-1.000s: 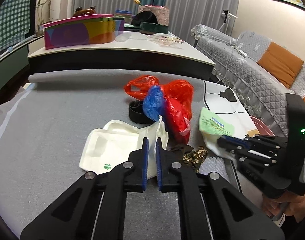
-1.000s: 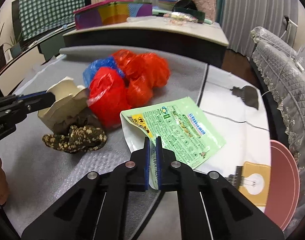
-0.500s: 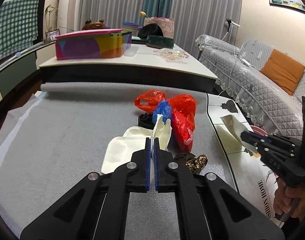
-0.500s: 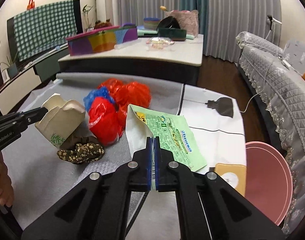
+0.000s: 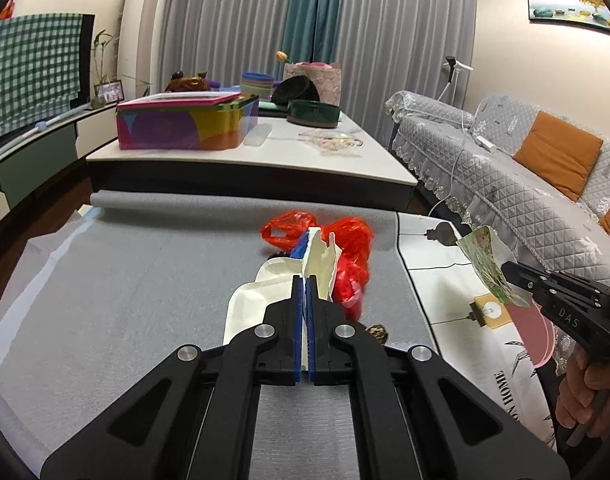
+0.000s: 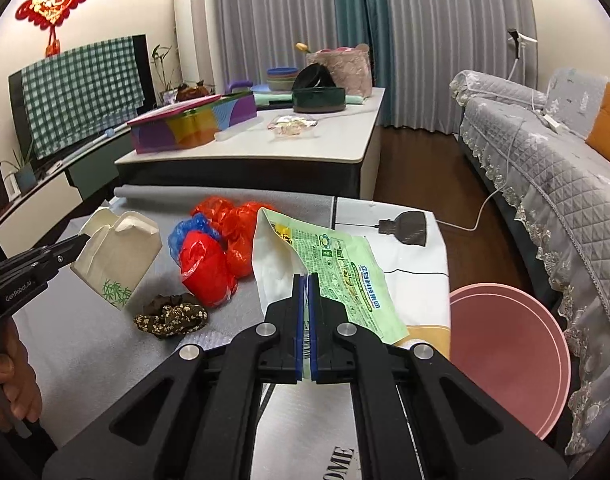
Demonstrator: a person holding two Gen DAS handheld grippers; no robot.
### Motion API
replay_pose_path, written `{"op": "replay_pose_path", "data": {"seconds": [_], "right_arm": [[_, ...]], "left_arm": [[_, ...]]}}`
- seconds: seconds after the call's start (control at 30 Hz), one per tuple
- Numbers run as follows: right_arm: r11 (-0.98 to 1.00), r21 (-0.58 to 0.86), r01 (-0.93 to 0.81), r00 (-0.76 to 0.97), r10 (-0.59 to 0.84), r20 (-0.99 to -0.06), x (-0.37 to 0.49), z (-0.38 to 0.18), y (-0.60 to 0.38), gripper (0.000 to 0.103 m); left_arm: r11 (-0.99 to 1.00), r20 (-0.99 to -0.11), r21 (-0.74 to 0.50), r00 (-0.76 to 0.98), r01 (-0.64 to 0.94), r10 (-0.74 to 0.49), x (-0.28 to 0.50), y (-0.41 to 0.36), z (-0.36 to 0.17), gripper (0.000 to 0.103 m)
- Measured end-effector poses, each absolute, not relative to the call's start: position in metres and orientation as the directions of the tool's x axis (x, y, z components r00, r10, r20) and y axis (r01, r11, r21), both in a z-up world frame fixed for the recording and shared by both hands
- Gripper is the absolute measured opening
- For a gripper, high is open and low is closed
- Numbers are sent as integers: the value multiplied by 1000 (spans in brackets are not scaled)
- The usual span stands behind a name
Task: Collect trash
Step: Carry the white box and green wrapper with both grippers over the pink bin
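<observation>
While the white food box (image 6: 117, 258) is pinched by the left gripper (image 5: 304, 280), the green pouch (image 6: 345, 272) is pinched by the right gripper (image 6: 304, 280); its print is too small to read.

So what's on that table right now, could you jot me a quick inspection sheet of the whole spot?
Surface: grey mat over the table, white printed cloth at its right.
Job's things: cream paper food box and green snack pouch, both lifted; red and blue plastic bags lie in a heap.
Clutter: floral scrunchie, pink plate.
Tongs: left tongs shut on the box; right tongs shut on the pouch.
Cables: black plug with thin cord on the cloth.
Surroundings: low table with colourful box, grey sofa, curtains.
</observation>
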State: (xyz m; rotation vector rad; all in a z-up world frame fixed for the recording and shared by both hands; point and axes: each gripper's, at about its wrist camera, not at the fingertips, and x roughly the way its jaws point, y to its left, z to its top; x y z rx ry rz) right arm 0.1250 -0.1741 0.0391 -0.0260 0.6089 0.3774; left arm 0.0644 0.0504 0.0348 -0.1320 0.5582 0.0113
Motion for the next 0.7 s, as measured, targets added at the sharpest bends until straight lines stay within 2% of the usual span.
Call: {"op": "replay_pose_path", "data": {"seconds": [0.7], "right_arm": [[956,117,-270,807,291,-514,112,56,-223,2]], "left_arm": [[992,-458,-112,884,49,-95,60,-2,58,1]]}}
